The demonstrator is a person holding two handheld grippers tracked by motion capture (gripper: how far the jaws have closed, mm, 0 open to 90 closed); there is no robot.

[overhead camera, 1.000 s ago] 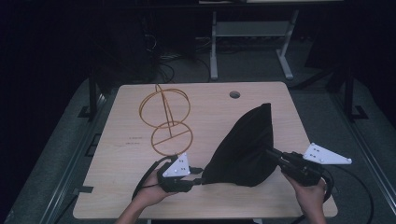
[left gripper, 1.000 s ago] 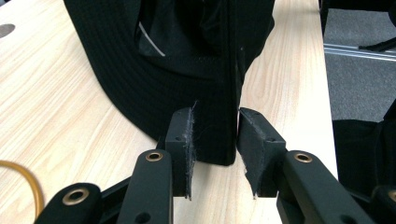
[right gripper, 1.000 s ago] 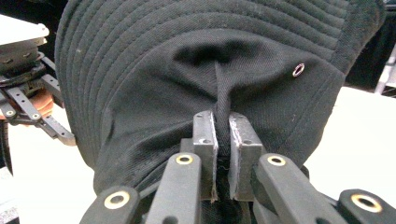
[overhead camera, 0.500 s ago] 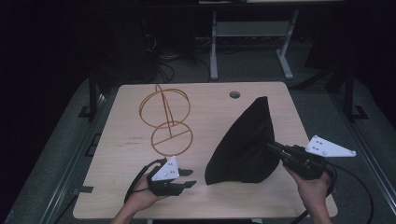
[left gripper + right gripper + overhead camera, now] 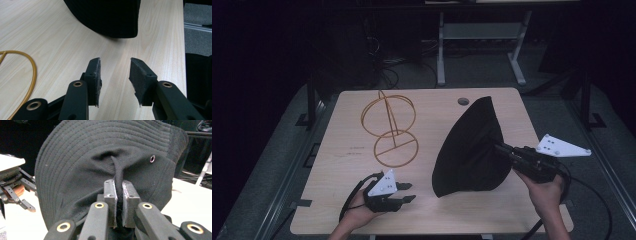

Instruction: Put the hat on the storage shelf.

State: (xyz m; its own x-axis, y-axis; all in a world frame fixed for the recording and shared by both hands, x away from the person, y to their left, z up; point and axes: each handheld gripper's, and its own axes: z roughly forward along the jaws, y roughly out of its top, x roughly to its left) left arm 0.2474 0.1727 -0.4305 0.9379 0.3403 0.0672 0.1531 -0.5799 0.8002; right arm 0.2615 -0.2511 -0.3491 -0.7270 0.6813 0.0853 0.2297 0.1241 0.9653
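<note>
Nearest the person, the left hand point(image 5: 362, 207) rests low on the wooden tabletop point(image 5: 337, 170) close to its near edge, holding the left claw point(image 5: 406, 192) just above the wood. Its two black jaws stand apart with nothing between them; in the left gripper view the left claw point(image 5: 115, 78) frames only bare wood grain, its padded faces open toward the black hat point(image 5: 105, 15) lying a little farther on.

On the other side, the right hand point(image 5: 544, 187) comes in past the tabletop's near right corner and holds the right claw point(image 5: 499, 148) up against the black hat point(image 5: 469, 150). In the right gripper view the right claw point(image 5: 119, 195) is pinched together on a fold of the hat's crown fabric, the cloth puckering upward from between the pads. The black hat point(image 5: 105, 160) is a bucket type with rows of stitching round the brim and a small metal eyelet point(image 5: 152, 158) on the crown. It stands tilted on the tabletop's right half, its lower brim edge down near the wood and its upper edge reaching toward the far side.

Farther back, on the left half, stands a gold wire stand point(image 5: 389, 130): a flat ring on the wood and upright hoops above it. Beyond, near the far edge, is a round cable hole point(image 5: 463, 101).
</note>
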